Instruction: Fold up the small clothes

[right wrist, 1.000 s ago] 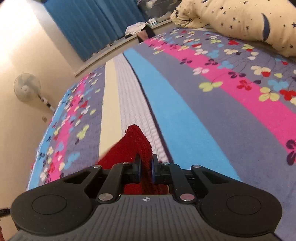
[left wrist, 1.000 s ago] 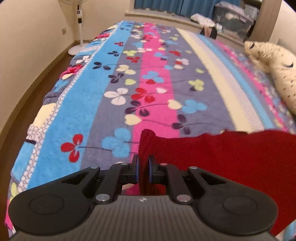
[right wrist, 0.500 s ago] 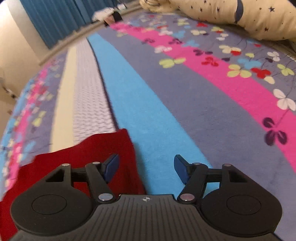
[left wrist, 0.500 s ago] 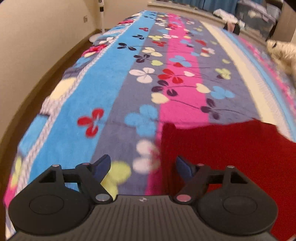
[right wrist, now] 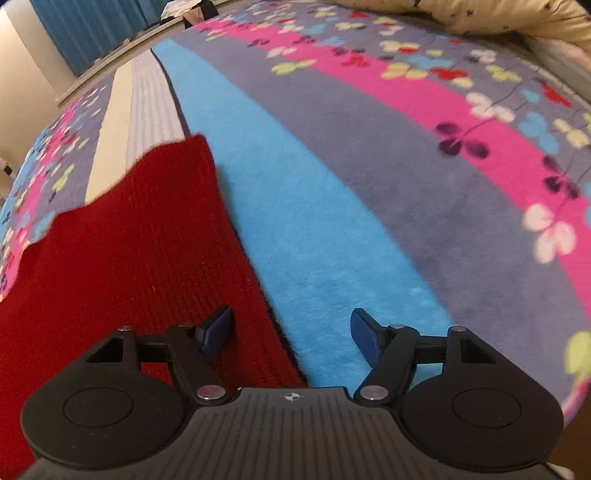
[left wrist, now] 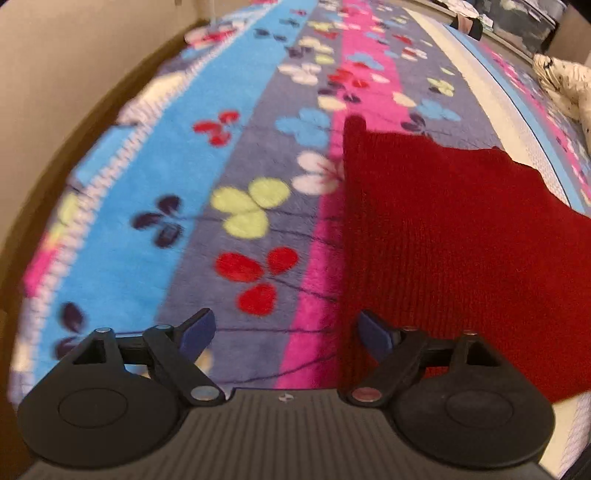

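A red knitted garment (left wrist: 461, 240) lies flat on the flowered bed blanket (left wrist: 240, 206), filling the right half of the left wrist view. My left gripper (left wrist: 284, 326) hovers over the garment's left edge with its jaws opening and nothing pressed between them; its right finger (left wrist: 373, 334) is above the knit. In the right wrist view the same garment (right wrist: 129, 240) covers the lower left. My right gripper (right wrist: 291, 325) stands open over the garment's right edge, its left finger (right wrist: 218, 330) above the knit and its right one above the blue stripe (right wrist: 314, 221).
The striped blanket spreads far ahead in both views. A cream star-print pillow (right wrist: 498, 18) lies at the far right of the bed, also seen as a pillow (left wrist: 565, 81) in the left view. A beige wall (left wrist: 55, 74) runs along the bed's left side. Blue curtains (right wrist: 92, 26) hang at the back.
Both grippers were shut on the red garment's corners a second ago. They have let go, opened wide and pulled back toward the near edge, and the garment now lies flat.
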### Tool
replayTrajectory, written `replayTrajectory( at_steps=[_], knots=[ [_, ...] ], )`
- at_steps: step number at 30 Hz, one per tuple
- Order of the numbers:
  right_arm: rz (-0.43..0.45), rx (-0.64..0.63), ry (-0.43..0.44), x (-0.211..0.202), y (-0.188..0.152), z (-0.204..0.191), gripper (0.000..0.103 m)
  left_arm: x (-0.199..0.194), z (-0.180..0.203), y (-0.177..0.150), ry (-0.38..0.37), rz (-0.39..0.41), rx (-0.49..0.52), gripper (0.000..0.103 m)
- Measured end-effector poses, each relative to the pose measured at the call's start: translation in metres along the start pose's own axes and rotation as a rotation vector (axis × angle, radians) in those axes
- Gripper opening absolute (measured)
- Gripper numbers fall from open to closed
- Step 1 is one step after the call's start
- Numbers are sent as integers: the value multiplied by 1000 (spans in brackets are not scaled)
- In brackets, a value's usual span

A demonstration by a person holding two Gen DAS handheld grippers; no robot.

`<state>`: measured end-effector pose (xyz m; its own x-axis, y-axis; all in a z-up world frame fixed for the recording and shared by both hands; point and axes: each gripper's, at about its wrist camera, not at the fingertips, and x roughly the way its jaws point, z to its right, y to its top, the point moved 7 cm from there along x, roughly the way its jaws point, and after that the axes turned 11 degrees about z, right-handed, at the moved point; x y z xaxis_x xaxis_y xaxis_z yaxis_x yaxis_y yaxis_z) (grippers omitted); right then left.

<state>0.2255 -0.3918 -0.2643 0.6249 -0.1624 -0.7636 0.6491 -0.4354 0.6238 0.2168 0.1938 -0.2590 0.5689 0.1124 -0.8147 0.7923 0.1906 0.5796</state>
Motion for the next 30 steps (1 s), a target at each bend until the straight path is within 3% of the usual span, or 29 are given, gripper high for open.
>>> replayTrajectory(
  at_steps=[3,8,11,15,21,30],
  knots=[
    [-12,-67,-16,-45,-3,-9,71,-35,0,-8,21,-8,18,93],
    [35,-38,181,-141,-30,-39,80,-103,22,-46,11,-39,-19,93],
    [59,-104,232,-189,-55,-56,84,-134,44,-69,-7,-65,6,93],
    [124,-246,269,-240,-86,-74,85,-175,64,-93,-16,-25,60,93],
    [176,-306,295,-275,-115,-77,86,-212,83,-117,-53,26,98,93],
    [177,-274,289,-287,-124,-67,86,-226,90,-125,-46,56,125,93]
  ],
)
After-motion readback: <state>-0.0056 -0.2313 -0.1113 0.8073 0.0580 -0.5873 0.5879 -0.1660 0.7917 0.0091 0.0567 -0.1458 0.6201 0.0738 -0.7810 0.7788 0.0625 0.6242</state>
